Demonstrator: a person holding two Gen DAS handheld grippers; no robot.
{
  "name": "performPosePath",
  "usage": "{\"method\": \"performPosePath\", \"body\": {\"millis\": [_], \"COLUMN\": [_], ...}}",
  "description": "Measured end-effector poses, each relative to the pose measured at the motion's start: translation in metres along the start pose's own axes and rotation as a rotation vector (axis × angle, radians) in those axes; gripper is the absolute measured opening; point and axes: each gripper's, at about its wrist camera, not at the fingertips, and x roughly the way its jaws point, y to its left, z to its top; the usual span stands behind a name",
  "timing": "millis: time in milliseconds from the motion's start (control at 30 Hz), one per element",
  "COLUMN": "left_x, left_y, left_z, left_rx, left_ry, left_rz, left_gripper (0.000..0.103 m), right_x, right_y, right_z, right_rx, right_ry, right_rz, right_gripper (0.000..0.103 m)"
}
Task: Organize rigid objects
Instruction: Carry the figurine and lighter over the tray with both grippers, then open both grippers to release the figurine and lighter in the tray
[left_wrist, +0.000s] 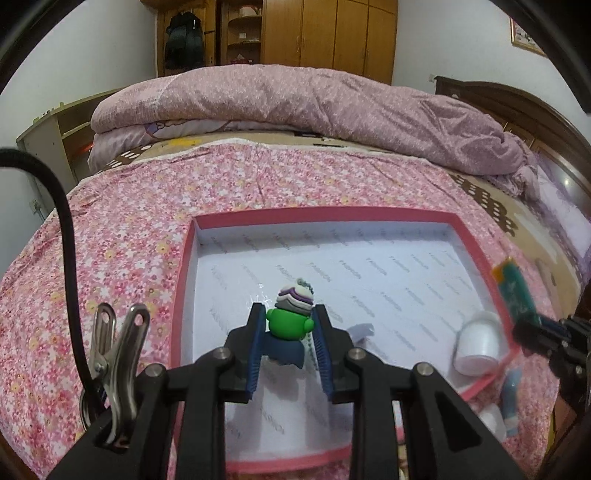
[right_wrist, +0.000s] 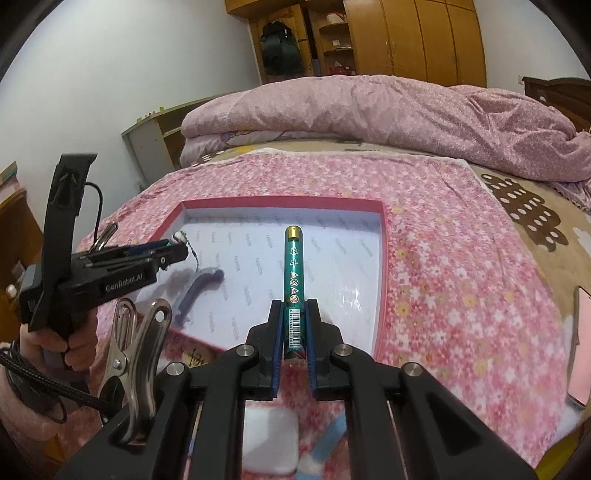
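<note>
My left gripper (left_wrist: 290, 314) is shut on a small toy figure (left_wrist: 290, 322) with a green body, blue base and a purple-and-white striped cap. It holds the figure over the white floor of a shallow pink-rimmed box (left_wrist: 184, 273). My right gripper (right_wrist: 294, 308) is shut on a green tube with a gold cap (right_wrist: 294, 273), held lengthwise over the same box (right_wrist: 384, 266). The tube (left_wrist: 515, 291) and right gripper also show at the right edge of the left wrist view. The left gripper (right_wrist: 173, 251) shows at the left of the right wrist view.
A white cup (left_wrist: 476, 341) lies on its side in the box's right corner. A white square object (right_wrist: 269, 439) and a blue-and-white item (right_wrist: 325, 446) lie on the floral bedspread below the box. A pink phone (right_wrist: 581, 343) lies at far right. A folded quilt (left_wrist: 295, 103) is behind.
</note>
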Motion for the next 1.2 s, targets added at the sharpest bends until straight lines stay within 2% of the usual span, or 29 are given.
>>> {"method": "performPosePath", "body": {"millis": [200,267,300,333,533,667,767,867,1067,1200], "left_x": [0.019,0.024,0.026,0.028,0.028,0.020,0.009,-0.002,-0.023,-0.037], "left_y": [-0.001,-0.003,-0.003,-0.003,0.000,0.004,0.006,0.006,-0.001,-0.002], "left_z": [0.002,0.003,0.004,0.004,0.003,-0.001,-0.004,-0.009,-0.017,-0.020], "left_rx": [-0.004,-0.006,-0.005,-0.005,-0.029,-0.053,-0.070,-0.083,-0.077,-0.074], "left_ry": [0.028,0.030,0.036,0.043,0.048,0.050,0.045,0.034,0.028,0.014], "left_rz": [0.007,0.032,0.039,0.047,0.054,0.047,0.031,0.004,-0.024,-0.031], "left_gripper": [0.027,0.033,0.043,0.048,0.049,0.050,0.050,0.050,0.050,0.050], "right_x": [0.020,0.027,0.030,0.033,0.038,0.035,0.027,0.016,-0.002,-0.011], "right_y": [-0.012,-0.016,-0.018,-0.020,-0.027,-0.026,-0.025,-0.021,-0.014,-0.013], "right_z": [0.013,0.015,0.016,0.016,0.015,0.013,0.012,0.010,0.003,-0.003], "right_rx": [0.013,0.017,0.022,0.029,0.056,0.061,0.069,0.066,0.036,0.040], "right_ry": [0.005,0.012,0.016,0.021,0.019,0.006,-0.016,-0.045,-0.056,-0.049], "right_rz": [-0.018,-0.026,-0.029,-0.031,-0.033,-0.044,-0.026,-0.039,-0.042,-0.031], "right_gripper": [0.012,0.012,0.012,0.012,0.012,0.023,0.026,0.039,0.041,0.049]}}
